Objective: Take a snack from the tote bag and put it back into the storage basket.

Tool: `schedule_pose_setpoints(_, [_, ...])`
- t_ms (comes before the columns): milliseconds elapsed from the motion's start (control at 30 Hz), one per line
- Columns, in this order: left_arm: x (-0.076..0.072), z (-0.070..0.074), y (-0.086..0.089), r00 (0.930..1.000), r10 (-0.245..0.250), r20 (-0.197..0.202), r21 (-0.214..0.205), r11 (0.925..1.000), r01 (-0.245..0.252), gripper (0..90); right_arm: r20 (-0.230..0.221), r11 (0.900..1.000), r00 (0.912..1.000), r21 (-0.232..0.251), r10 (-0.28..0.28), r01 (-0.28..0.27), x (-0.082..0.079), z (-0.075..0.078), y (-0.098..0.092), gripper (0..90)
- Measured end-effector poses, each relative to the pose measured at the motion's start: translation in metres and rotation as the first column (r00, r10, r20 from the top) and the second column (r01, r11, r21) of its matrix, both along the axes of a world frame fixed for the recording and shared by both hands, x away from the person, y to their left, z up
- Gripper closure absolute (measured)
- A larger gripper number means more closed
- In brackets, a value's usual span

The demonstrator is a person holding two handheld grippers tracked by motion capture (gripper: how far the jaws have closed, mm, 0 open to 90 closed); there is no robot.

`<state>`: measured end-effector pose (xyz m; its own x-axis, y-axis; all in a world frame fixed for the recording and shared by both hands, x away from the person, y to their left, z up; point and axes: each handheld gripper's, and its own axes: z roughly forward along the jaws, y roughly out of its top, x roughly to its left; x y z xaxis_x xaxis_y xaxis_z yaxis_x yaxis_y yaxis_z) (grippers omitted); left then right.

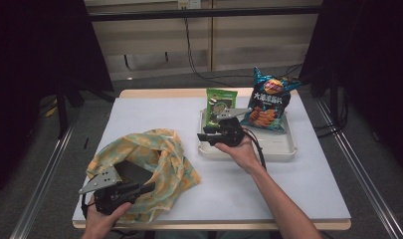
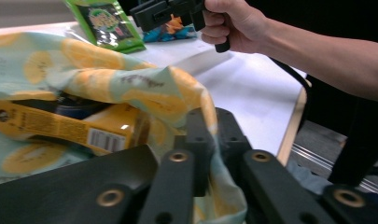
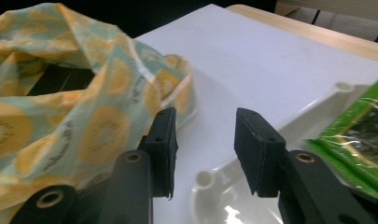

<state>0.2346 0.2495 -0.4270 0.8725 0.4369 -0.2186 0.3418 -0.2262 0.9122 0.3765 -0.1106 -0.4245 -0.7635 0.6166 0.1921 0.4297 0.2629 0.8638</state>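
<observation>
A cloth bag (image 1: 156, 149) printed with yellow citrus slices lies crumpled at the table's front left. My left gripper (image 1: 148, 187) is at its near edge, and in the left gripper view the jaws (image 2: 210, 135) are shut on a fold of the bag's fabric (image 2: 107, 84). A yellow packet (image 2: 74, 128) lies inside the bag's mouth. My right gripper (image 1: 202, 135) hovers over the left rim of a white tray (image 1: 283, 152). In the right gripper view its jaws (image 3: 203, 140) stand open with nothing between them. A green snack packet (image 1: 221, 102) and a blue crisp bag (image 1: 267, 102) rest in the tray.
The white table top (image 1: 154, 112) has bare room behind the bag and in front of the tray. The tray's corner (image 3: 317, 105) and the green packet (image 3: 359, 135) are just right of my right jaws. Dark curtains and floor rails flank the table.
</observation>
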Motion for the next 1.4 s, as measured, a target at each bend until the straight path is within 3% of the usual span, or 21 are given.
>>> schedule_pose_setpoints(267, [0.0, -0.005, -0.005, 0.9993, -0.031, -0.023, 0.034, 0.9989, 0.032, 90.0, 0.023, 0.9956, 0.9957, 0.026, 0.089, -0.09, -0.024, 0.009, 0.024, 57.3])
schedule_pose_setpoints(467, [0.0, -0.01, -0.01, 0.9984, -0.04, -0.039, 0.077, 0.9962, 0.042, 90.0, 0.014, 0.9847, 0.9852, 0.033, 0.171, -0.171, -0.039, 0.01, 0.048, 53.4])
schedule_pose_setpoints(600, [0.001, -0.015, -0.011, 0.9951, -0.03, -0.094, 0.079, 0.9962, 0.037, 90.0, -0.005, 0.9807, 0.9826, 0.063, 0.186, -0.185, -0.043, 0.007, 0.058, 53.2])
schedule_pose_setpoints(733, [0.001, -0.019, -0.013, 0.9938, -0.026, -0.108, 0.12, 0.9921, 0.039, 90.0, -0.006, 0.9712, 0.9749, 0.088, 0.223, -0.221, -0.049, 0.012, 0.069, 59.0])
schedule_pose_setpoints(833, [0.001, -0.02, -0.016, 0.9926, -0.039, -0.115, 0.145, 0.988, 0.055, 90.0, -0.001, 0.9643, 0.967, 0.075, 0.255, -0.254, -0.053, 0.017, 0.083, 63.1])
schedule_pose_setpoints(933, [0.002, -0.022, -0.018, 0.9906, -0.051, -0.127, 0.144, 0.9872, 0.069, 89.7, -0.015, 0.9564, 0.9572, 0.049, 0.289, -0.288, -0.057, 0.016, 0.1, 62.7])
schedule_pose_setpoints(1100, [0.004, -0.026, -0.02, 0.9895, -0.019, -0.143, 0.203, 0.978, 0.048, 89.7, -0.06, 0.9399, 0.9385, -0.012, 0.34, -0.341, -0.061, -0.004, 0.127, 50.9])
schedule_pose_setpoints(1233, [0.007, -0.028, -0.019, 0.9883, -0.009, -0.152, 0.219, 0.9749, 0.042, 87.7, -0.061, 0.9462, 0.9456, -0.032, 0.32, -0.322, -0.058, -0.013, 0.132, 44.9])
schedule_pose_setpoints(1333, [0.006, -0.026, -0.017, 0.9902, -0.016, -0.139, 0.215, 0.9755, 0.046, 83.4, -0.068, 0.9447, 0.9444, -0.043, 0.322, -0.325, -0.056, -0.018, 0.133, 50.4])
schedule_pose_setpoints(1400, [0.003, -0.022, -0.013, 0.9928, -0.007, -0.12, 0.188, 0.9818, 0.03, 78.1, -0.074, 0.9444, 0.9437, -0.042, 0.323, -0.326, -0.055, -0.021, 0.131, 59.5])
